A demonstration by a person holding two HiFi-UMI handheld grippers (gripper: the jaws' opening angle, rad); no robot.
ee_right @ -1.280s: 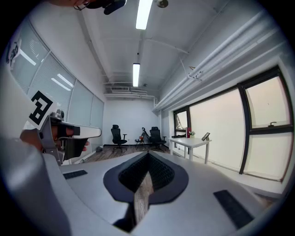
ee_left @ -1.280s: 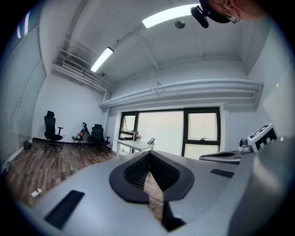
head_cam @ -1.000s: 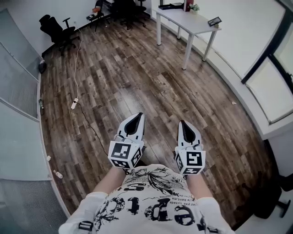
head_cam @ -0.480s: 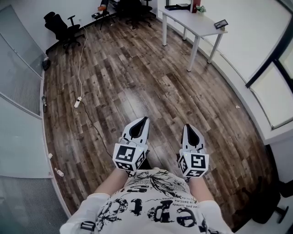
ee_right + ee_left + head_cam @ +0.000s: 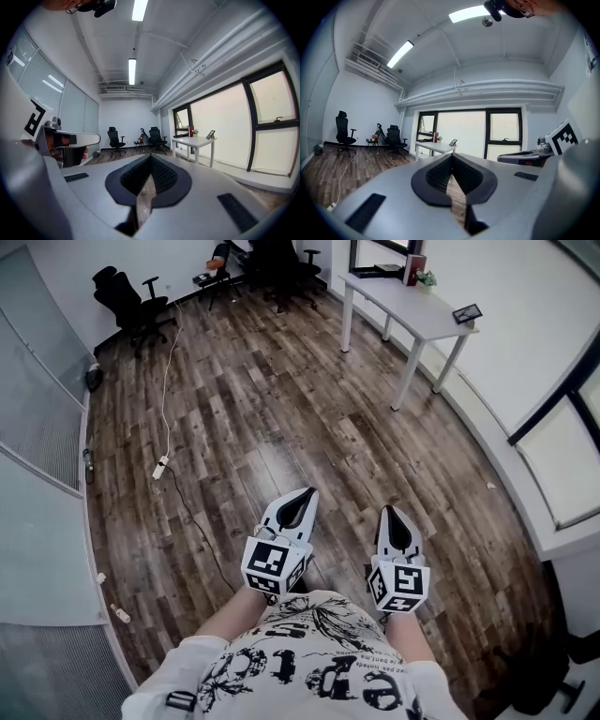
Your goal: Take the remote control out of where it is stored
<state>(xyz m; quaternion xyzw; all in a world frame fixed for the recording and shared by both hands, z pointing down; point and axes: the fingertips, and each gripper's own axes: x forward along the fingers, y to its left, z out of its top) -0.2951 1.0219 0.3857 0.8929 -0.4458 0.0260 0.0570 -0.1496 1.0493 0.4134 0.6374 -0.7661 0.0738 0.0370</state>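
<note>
The remote control is not in sight.
The left gripper [image 5: 305,496] and the right gripper [image 5: 392,514] are held low in front of the person, side by side above the brown wood floor [image 5: 281,409]. Each one has its jaws closed together with nothing between them. Far off by the window wall stands a white table [image 5: 412,307] with a few little things on top, too small to tell.

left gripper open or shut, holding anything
Shut and empty: in the left gripper view, the left gripper has its jaws meeting at the tips, with nothing between them.
</note>
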